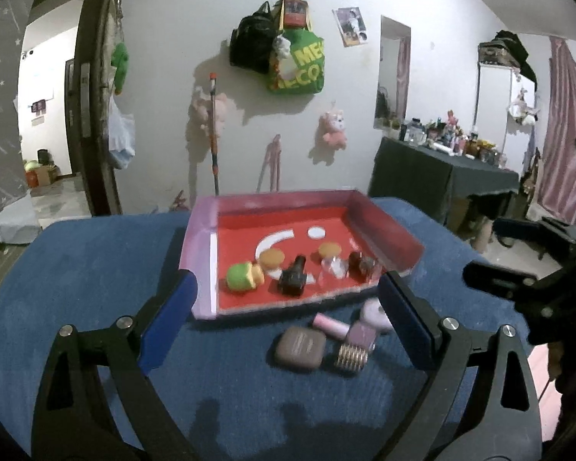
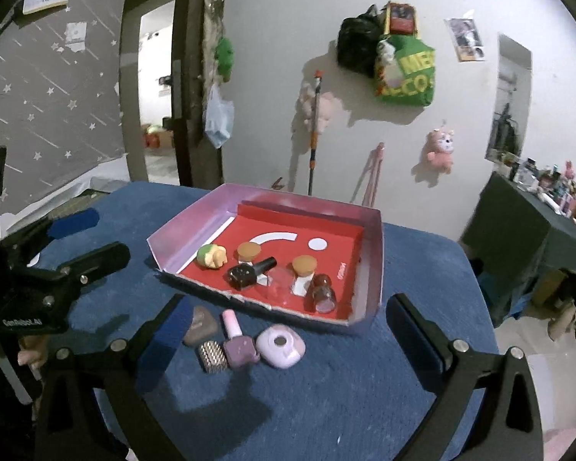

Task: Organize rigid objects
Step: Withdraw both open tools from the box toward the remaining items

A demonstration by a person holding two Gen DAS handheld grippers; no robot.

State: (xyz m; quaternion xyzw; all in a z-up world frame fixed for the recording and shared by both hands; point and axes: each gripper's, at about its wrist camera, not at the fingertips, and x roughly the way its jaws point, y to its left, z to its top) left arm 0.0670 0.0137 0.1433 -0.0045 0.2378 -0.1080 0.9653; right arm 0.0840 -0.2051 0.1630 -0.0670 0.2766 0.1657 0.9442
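Small things: six lie in the tray, four lie on the cloth just near of it.
Tray [image 1: 203, 265]: a flat box, red inside with pale purple walls, in the middle of the blue cloth [image 1: 96, 269].
In the tray, near edge, left to right: a green and yellow toy [image 1: 244, 276], a black bottle [image 1: 293, 278] on its side, a clear jar [image 1: 334, 267], a dark red bottle [image 1: 361, 265].
Behind those: two small jars with tan cork tops [image 1: 271, 258].
On the cloth: a brown case [image 1: 299, 347], a gold ribbed cap [image 1: 350, 359], a purple bottle with a pink top [image 1: 359, 334], a pale purple round case [image 1: 374, 313]. They sit close together, some touching.
Left gripper [image 1: 284, 330]: blue pads spread wide, nothing between them touched. It hangs over the near cloth, pointing at the tray.
Right gripper [image 2: 288, 338]: pads spread wide too, holding nothing. The four loose things show between its fingers.
Room: a white wall far off with a green bag [image 1: 299, 65] and a pink plush toy [image 1: 334, 128] hung on it. A dark table [image 1: 434, 173] full of small stuff stands at the far right.
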